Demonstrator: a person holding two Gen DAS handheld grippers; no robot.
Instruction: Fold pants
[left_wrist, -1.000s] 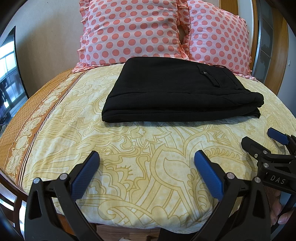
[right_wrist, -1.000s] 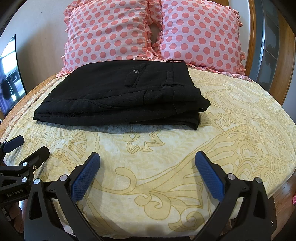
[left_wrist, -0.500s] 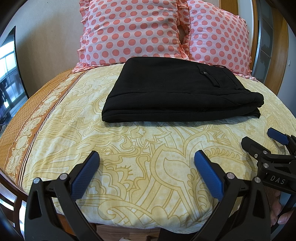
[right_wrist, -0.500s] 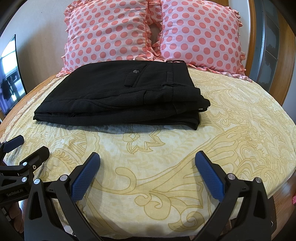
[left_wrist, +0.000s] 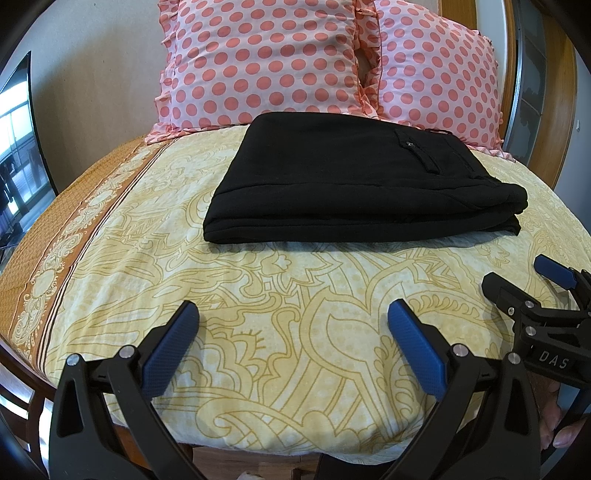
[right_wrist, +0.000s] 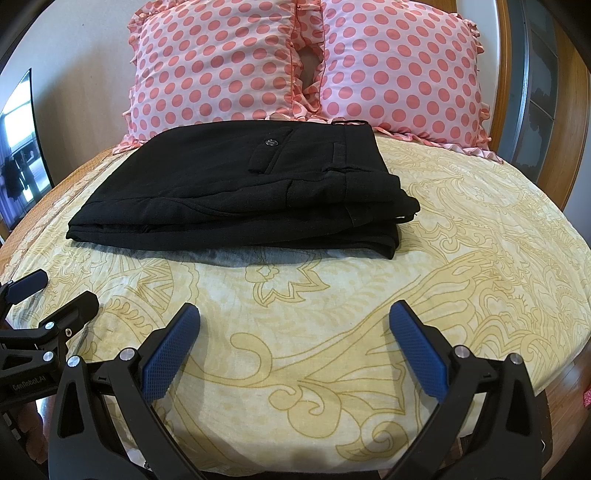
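- We are holding our left gripper (left_wrist: 291, 332) low and level, its blue-padded fingers (left_wrist: 170, 347) spread wide apart with nothing between them.
- We are holding our right gripper (right_wrist: 293, 332) the same way, jaws gaping and empty.
- We are keeping the two side by side, near each other, both pointing forward.
- Our fingertips (left_wrist: 561, 435) are showing below the right gripper's handle.

Yellow bedsheet (left_wrist: 258, 288) with ochre paisley lines and an orange patterned border at the left; two pink pillows (right_wrist: 221, 70) with coral dots, upright side by side at the head; wooden headboard (right_wrist: 569, 122) behind.
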